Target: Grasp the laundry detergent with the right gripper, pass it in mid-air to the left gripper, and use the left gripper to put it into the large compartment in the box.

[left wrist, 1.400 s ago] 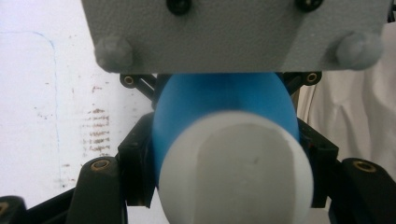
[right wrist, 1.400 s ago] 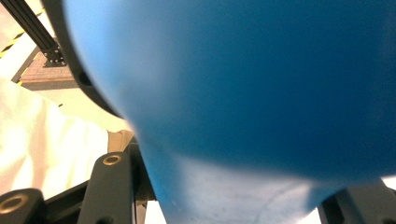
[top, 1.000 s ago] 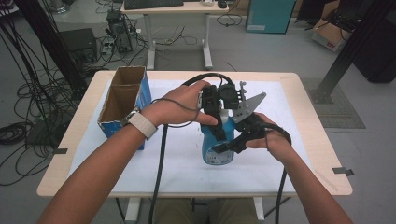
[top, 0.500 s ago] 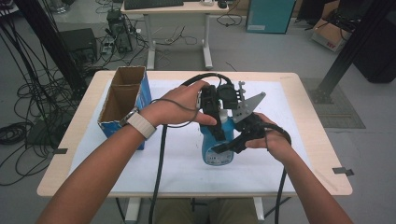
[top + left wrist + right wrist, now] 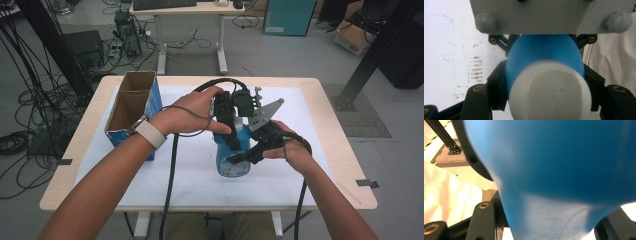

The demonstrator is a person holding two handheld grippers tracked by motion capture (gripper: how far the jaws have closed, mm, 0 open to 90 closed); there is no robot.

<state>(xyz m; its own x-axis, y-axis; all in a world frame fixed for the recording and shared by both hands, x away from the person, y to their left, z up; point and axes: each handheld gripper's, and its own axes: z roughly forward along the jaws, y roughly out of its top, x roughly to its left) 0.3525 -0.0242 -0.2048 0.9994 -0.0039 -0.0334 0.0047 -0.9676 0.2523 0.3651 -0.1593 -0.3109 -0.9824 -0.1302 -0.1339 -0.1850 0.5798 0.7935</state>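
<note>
A: Where's the bottle?
B: The blue bottle (image 5: 233,159) stands upright at the centre of the frame on the white-covered worktop (image 5: 300,172), its white cap (image 5: 550,92) close up in the left gripper view

A: And the claws?
B: The left claw (image 5: 231,131) comes from the upper side and is clenched on the bottle near its top. The right claw (image 5: 248,154) grips its blue body from the right

A: Anything else around?
B: An open cardboard box (image 5: 131,111) with blue sides stands on the worktop at the left, well apart from the bottle
</note>
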